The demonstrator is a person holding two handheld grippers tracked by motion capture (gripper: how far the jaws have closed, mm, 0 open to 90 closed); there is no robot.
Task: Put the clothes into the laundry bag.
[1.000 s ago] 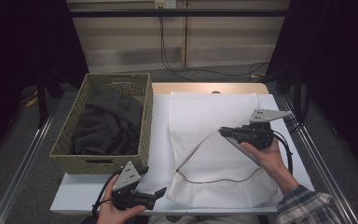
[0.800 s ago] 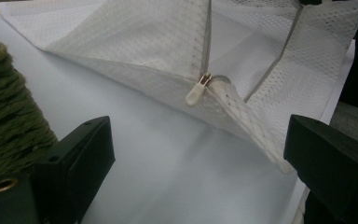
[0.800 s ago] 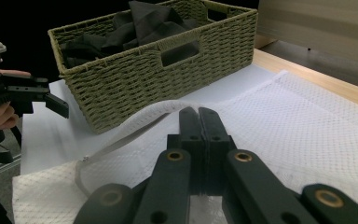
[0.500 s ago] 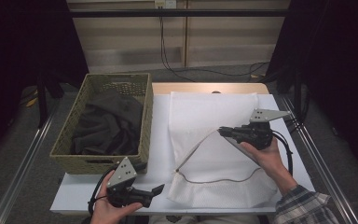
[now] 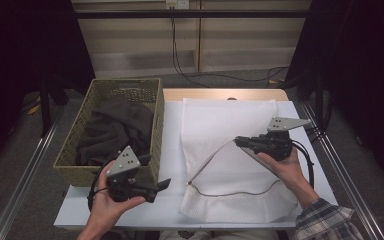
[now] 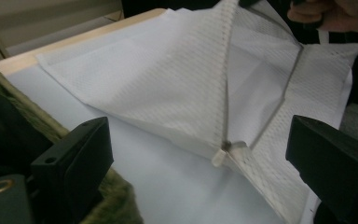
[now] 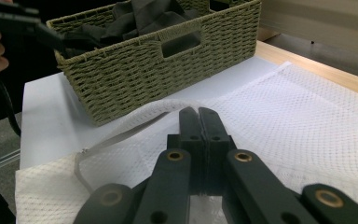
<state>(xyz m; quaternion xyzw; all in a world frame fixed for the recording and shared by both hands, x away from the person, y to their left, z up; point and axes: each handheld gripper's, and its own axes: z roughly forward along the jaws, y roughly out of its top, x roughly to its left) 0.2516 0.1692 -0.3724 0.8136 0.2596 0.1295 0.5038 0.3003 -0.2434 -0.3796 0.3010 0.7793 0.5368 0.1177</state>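
Observation:
A white mesh bag (image 5: pixel 220 120) lies flat on the white table (image 5: pixel 170 150). Its zipper edge is lifted into a ridge (image 6: pixel 228 70) by my right gripper (image 5: pixel 237 141), which is shut on the mesh; both jaws (image 7: pixel 198 116) press together on the fold. The zipper runs down to a small pull (image 6: pixel 223 151) near the bag's front left corner. My left gripper (image 5: pixel 164 185) is held at the front left, open, with nothing between its jaws. Its gap (image 6: pixel 205 163) faces the zipper pull, a short way from it.
A woven green basket (image 5: pixel 157 125) with dark clothes (image 5: pixel 115 130) stands on the table's left, close behind my left gripper. The basket's handle side (image 7: pixel 168 56) faces the bag. Metal rails run along both table sides.
My left gripper has risen a little off the front edge and tilted, its jaws pointing at the bag's corner. The right gripper has stayed where it was, holding the fold.

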